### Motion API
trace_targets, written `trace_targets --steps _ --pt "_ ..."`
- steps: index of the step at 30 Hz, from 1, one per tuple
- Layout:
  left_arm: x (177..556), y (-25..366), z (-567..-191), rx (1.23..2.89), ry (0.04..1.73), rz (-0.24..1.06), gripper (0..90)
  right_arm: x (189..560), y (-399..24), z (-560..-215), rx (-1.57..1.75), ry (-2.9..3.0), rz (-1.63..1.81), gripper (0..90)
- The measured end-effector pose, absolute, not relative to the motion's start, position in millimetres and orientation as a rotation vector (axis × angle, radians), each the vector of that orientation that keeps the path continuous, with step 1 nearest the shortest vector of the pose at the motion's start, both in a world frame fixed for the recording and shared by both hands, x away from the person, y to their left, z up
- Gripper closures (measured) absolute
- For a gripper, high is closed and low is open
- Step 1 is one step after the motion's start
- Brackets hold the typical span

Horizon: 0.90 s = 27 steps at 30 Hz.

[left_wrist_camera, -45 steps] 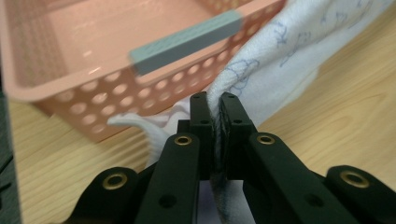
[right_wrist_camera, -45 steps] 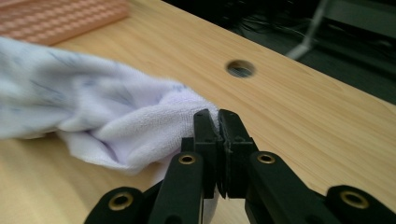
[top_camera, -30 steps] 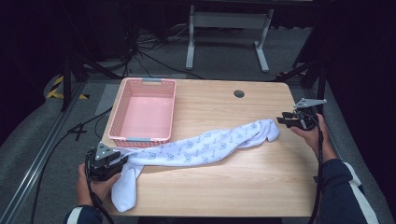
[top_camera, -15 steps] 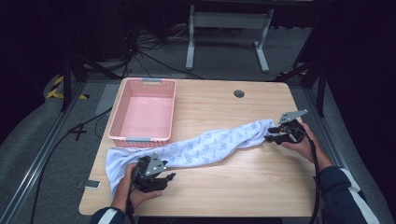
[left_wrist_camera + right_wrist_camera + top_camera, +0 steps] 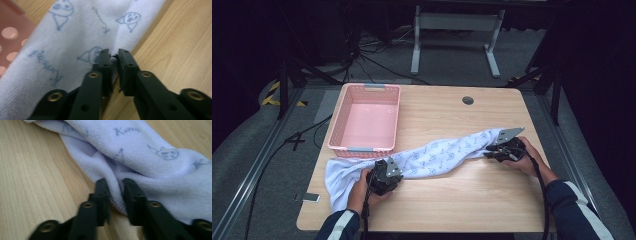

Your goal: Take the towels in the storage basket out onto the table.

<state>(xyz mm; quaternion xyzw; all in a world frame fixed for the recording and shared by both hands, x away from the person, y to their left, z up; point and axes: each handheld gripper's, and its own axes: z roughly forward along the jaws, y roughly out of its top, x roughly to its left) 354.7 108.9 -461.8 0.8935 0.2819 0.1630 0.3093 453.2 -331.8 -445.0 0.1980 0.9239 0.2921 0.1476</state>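
One towel [image 5: 437, 157] lies beside one pink basket [image 5: 364, 120], its edge pinched between the just-closing jaws of both the left gripper [image 5: 113, 56] and right gripper [image 5: 116, 183].

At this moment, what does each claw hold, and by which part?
Both hold the towel: the left claw pinches its near long edge, the right claw a fold at its right end.

Both grippers are black. The left gripper [image 5: 385, 176] carries a grey three-cornered plate on top, as does the right gripper [image 5: 501, 149]. A black cable trails from each along the forearm. In the gripper views the jaws show brass-coloured rivets at their joints. The person's sleeves [image 5: 579, 212] are dark navy with white stripes.
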Motion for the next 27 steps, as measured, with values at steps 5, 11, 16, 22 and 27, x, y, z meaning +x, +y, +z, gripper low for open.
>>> trace_targets --steps 5,11,16,22,27 --pt "351 117 -447 2.317 0.714 0.462 88.5 447 -338 -423 0.551 2.608 0.918 85.8" --pt "339 144 -404 2.133 0.704 0.499 88.6 431 -360 -364 0.593 2.408 1.198 86.0" --pt "328 178 -376 2.021 0.729 0.524 88.7 418 -371 -333 0.611 2.264 1.276 86.1" --pt "331 200 -393 2.113 0.788 0.469 88.3 419 -376 -341 0.655 2.326 1.288 86.0" --pt "334 194 -406 2.150 0.784 0.422 88.0 414 -337 -349 0.533 2.452 1.264 85.9"
